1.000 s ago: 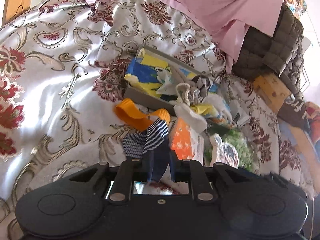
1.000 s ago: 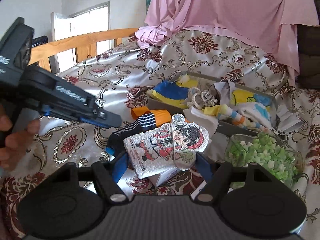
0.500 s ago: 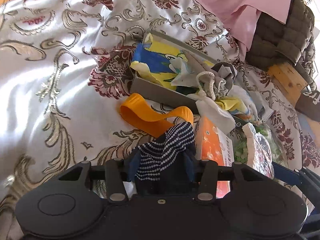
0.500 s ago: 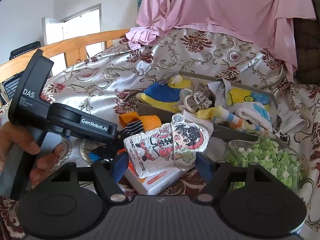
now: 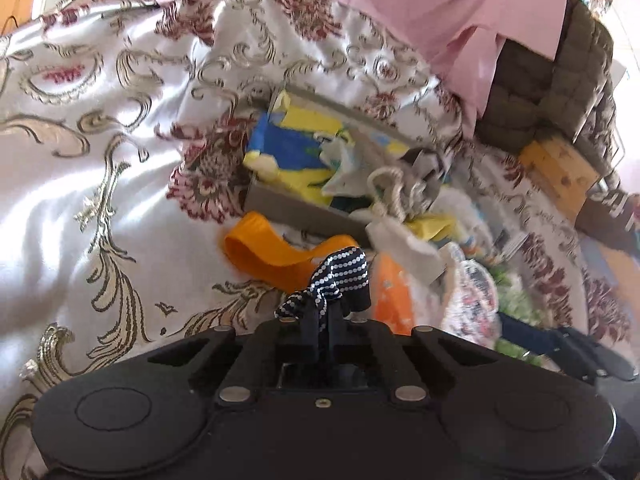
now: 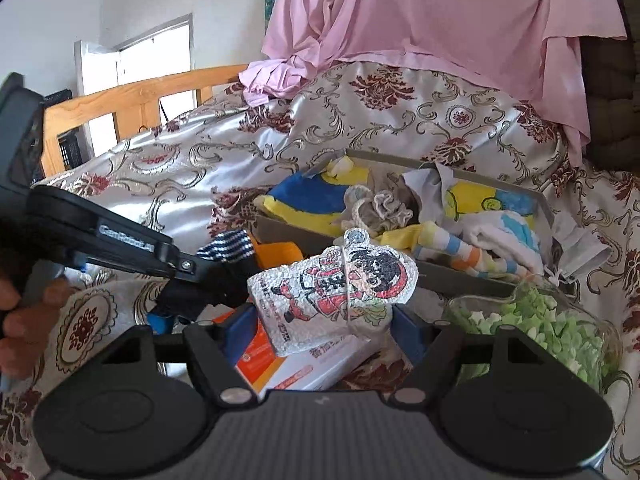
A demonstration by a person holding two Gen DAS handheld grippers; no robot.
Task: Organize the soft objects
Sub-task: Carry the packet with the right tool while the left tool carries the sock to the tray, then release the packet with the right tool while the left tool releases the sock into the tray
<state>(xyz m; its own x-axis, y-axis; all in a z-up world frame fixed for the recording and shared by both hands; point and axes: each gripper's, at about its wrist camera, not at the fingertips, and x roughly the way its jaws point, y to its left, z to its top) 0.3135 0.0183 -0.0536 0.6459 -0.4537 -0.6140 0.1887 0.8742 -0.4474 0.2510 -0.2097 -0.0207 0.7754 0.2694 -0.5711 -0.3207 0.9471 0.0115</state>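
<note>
Two grippers work over the bed point(image 5: 100, 184) just short of the grey tray point(image 6: 440, 276) of soft things. On the left, the left gripper point(image 5: 320, 316) has just closed its fingers point(image 5: 308, 320) on the striped sock point(image 5: 340, 276); they are clamped together on it, the sock bunched, its free end rising up and away toward the tray. That pinch looks shallow, so I judge the sock could slip out in transit, or drag the orange strap point(image 5: 264, 252) lying just beneath it. Further right, the right gripper point(image 6: 324, 320) holds the cartoon pouch point(image 6: 332, 284) between widely spread fingers, its long axis running across them, hanging loop uppermost; it could snag the glass jar point(image 6: 560, 328) nearby.
</note>
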